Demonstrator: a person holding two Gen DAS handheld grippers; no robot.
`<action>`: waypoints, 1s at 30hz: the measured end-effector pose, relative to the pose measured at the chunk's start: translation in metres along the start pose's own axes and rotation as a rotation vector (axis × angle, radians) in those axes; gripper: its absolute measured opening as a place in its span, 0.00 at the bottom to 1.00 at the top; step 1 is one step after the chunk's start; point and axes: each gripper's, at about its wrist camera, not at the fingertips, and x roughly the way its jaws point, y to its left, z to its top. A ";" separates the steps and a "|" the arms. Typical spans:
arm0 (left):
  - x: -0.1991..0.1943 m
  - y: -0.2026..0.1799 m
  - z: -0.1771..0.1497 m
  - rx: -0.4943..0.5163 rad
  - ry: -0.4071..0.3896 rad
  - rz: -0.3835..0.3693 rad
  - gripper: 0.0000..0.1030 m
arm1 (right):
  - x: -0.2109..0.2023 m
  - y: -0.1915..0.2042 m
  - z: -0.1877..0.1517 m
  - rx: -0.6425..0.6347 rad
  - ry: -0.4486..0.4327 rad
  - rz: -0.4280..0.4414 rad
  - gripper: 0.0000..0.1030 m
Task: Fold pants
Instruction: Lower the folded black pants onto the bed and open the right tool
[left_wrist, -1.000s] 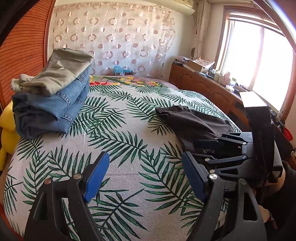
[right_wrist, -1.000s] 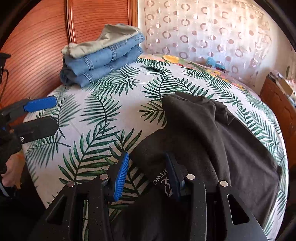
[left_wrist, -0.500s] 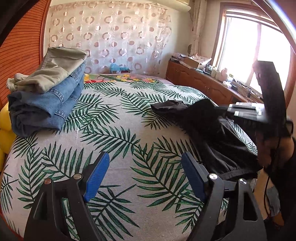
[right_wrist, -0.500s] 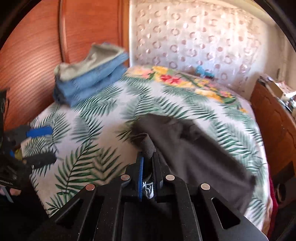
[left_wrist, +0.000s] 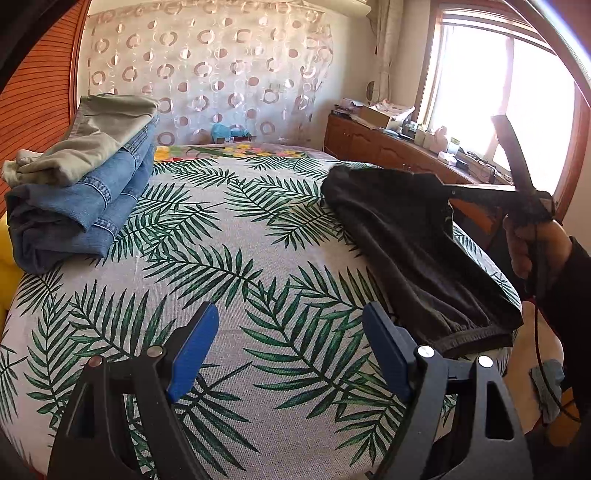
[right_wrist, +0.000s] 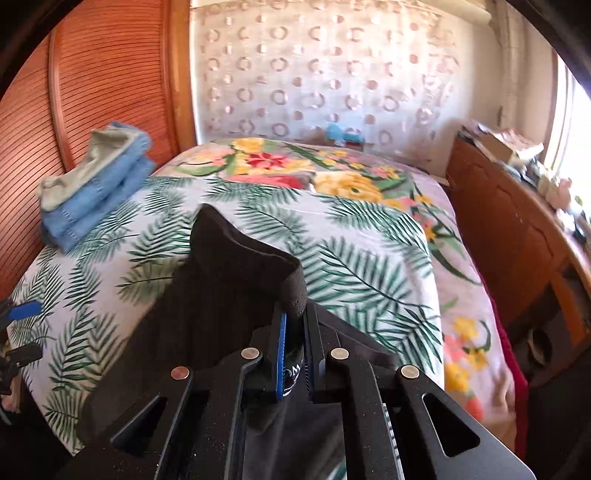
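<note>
The black pants (left_wrist: 413, 251) lie on the right side of the bed, with one end lifted off it. My right gripper (right_wrist: 294, 321) is shut on the pants' black waistband (right_wrist: 295, 291) and holds it up above the bed; it shows in the left wrist view (left_wrist: 448, 192) at the right. The rest of the pants (right_wrist: 207, 306) hangs down to the leaf-print cover. My left gripper (left_wrist: 290, 347) is open and empty, low over the near edge of the bed, left of the pants' elastic hem (left_wrist: 472, 336).
A stack of folded jeans and khaki pants (left_wrist: 81, 184) sits at the bed's left by the wooden headboard (right_wrist: 110, 85). A wooden dresser (left_wrist: 388, 151) with clutter runs along the right under the window. The leaf-print bedcover (left_wrist: 229, 258) lies between the stack and the black pants.
My right gripper closed on the black pants' waistband and lifted it up and away from the bed. My left gripper stayed open near the bed's front edge.
</note>
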 end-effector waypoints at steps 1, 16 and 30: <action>0.000 0.000 0.000 0.000 0.000 0.000 0.78 | 0.004 -0.004 0.000 0.014 0.009 -0.005 0.08; 0.029 -0.030 0.027 0.096 0.024 -0.045 0.78 | 0.004 -0.013 -0.003 0.081 0.005 -0.050 0.33; 0.053 -0.055 0.029 0.160 0.080 -0.068 0.78 | 0.025 -0.017 -0.006 0.048 0.063 -0.044 0.32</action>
